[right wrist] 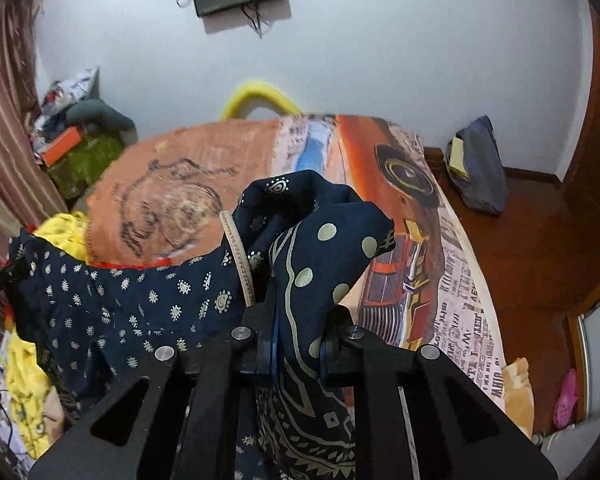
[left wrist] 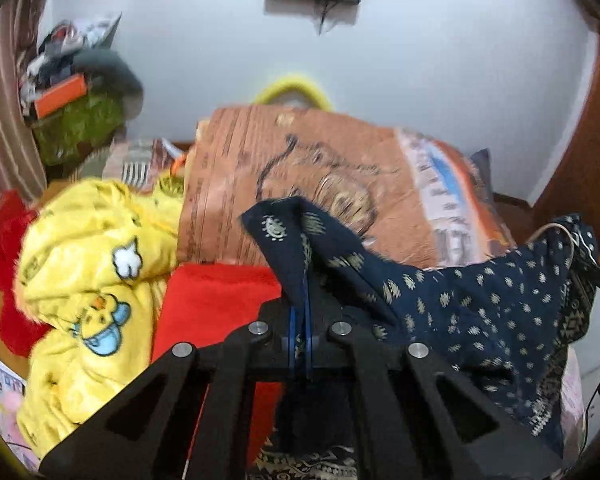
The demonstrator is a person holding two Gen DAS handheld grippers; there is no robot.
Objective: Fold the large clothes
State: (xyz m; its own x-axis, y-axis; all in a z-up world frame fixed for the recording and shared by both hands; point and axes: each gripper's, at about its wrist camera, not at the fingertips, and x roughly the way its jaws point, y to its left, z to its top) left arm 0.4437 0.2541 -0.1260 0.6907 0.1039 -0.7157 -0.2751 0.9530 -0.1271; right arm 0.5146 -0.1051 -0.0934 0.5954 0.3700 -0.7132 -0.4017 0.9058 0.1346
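Note:
A large navy garment [left wrist: 472, 304] with small gold motifs hangs stretched between my two grippers, lifted above the bed. My left gripper [left wrist: 300, 312] is shut on one corner of it; the cloth sticks up past the blue pads. In the right wrist view my right gripper [right wrist: 298, 336] is shut on a bunched part of the same garment [right wrist: 140, 304], where a patterned border and a beige strap [right wrist: 240, 260] show. The far end of the cloth reaches the other gripper at each view's edge.
An orange printed bedsheet [right wrist: 380, 152] covers the bed below. A yellow cartoon-print fleece [left wrist: 92, 280] and a red cloth [left wrist: 216, 300] lie to the left. Clutter is piled by a striped curtain [left wrist: 4, 120]. A wooden floor [right wrist: 532, 248] with a dark bag [right wrist: 480, 168] lies right.

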